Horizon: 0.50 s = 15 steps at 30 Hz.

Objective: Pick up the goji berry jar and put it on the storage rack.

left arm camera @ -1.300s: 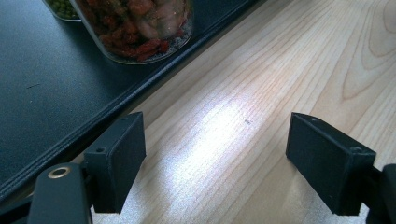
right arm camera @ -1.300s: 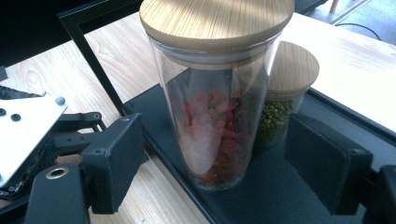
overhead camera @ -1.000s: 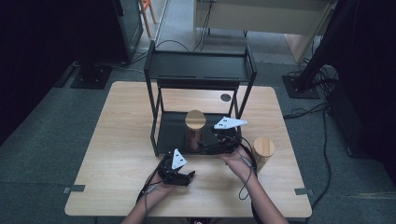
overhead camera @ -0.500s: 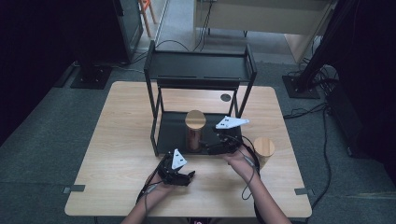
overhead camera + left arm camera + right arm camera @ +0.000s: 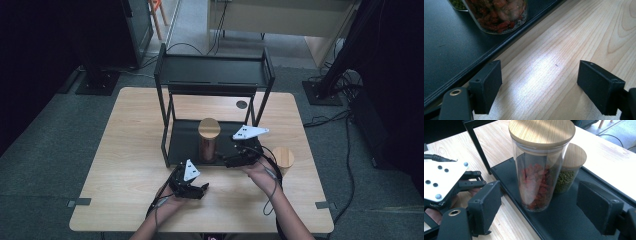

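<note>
Both grippers stand released: right gripper (image 5: 226,161) faces the tall jar of red berries (image 5: 541,170) on the rack's bottom shelf (image 5: 564,222), probably just set there; left gripper (image 5: 200,190) rests empty on the table (image 5: 120,165).

A short jar of green beans (image 5: 567,178) stands on the black rack (image 5: 215,75), another lidded jar (image 5: 283,158) on the wooden worktop (image 5: 125,150).

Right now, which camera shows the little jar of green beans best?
The right gripper view: the short glass jar of green beans with its wooden lid stands behind the tall jar of red berries. The left gripper view catches just its bottom corner; from above it's hidden.
</note>
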Motion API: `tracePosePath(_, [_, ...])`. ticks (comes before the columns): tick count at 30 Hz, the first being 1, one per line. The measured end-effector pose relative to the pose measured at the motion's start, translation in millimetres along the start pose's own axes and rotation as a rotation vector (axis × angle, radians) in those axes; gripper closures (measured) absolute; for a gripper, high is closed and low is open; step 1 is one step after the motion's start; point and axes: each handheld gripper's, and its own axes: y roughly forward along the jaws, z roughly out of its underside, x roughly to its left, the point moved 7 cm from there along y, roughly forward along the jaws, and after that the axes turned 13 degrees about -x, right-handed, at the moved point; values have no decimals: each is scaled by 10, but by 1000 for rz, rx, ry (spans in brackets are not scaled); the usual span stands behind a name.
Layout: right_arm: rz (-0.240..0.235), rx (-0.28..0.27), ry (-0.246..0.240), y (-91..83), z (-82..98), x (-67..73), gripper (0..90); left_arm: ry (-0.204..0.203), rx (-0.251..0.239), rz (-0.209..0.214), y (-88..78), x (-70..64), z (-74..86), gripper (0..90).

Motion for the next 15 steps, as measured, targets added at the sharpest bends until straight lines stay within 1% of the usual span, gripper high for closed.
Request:
tracePosePath(4, [3,-1,3,-31,-9,-12,198,0,1,1,-1,0,0,202])
tracePosePath(8, [2,4,-8,-53,-21,0,197,-1,2,1,-1,0,0,202])
tracePosePath(11, [0,-2,-4,-84,-40,10,197,-1,4,2,-2,1,1,202])
tracePosePath(15, [3,0,-12,-130,-58,1,198,0,2,2,-2,0,0,202])
